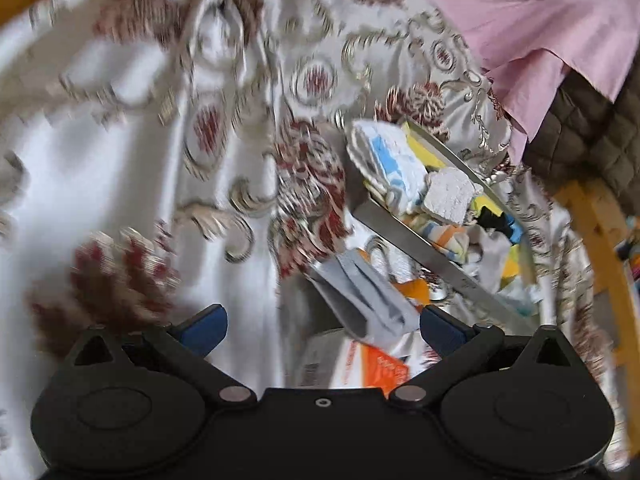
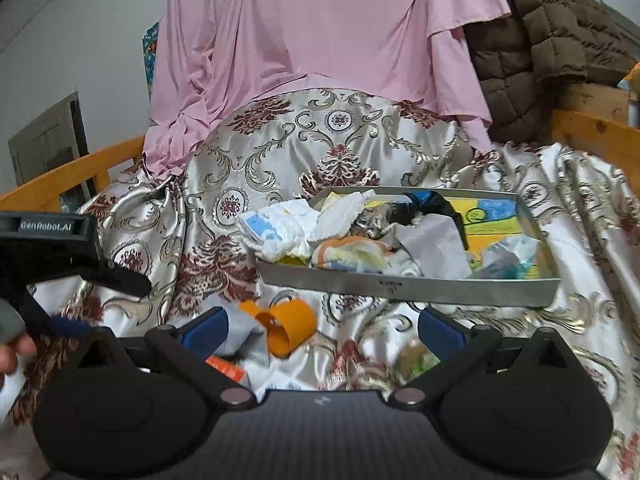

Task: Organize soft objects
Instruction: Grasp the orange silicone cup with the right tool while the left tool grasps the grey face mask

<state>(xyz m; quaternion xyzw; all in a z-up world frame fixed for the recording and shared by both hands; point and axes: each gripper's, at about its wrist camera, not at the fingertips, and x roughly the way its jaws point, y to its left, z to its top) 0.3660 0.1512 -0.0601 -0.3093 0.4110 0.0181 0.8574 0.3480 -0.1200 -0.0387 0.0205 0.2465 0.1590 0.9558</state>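
Shiny cream satin bedspread with maroon and gold floral scrollwork (image 2: 340,148) covers the whole surface. Draped pink cotton sheet (image 2: 320,28) hangs behind it. Shallow grey metal tray (image 2: 408,286) sits on the spread, heaped with crumpled white, blue and striped cloths (image 2: 296,228). Folded pale grey cloth (image 1: 364,300) lies on the spread near the tray's front wall. Curled orange fabric strip (image 2: 288,326) lies loose before the tray. Left gripper (image 1: 322,326): jaws wide apart, holding nothing. Right gripper (image 2: 322,326): jaws wide apart, empty.
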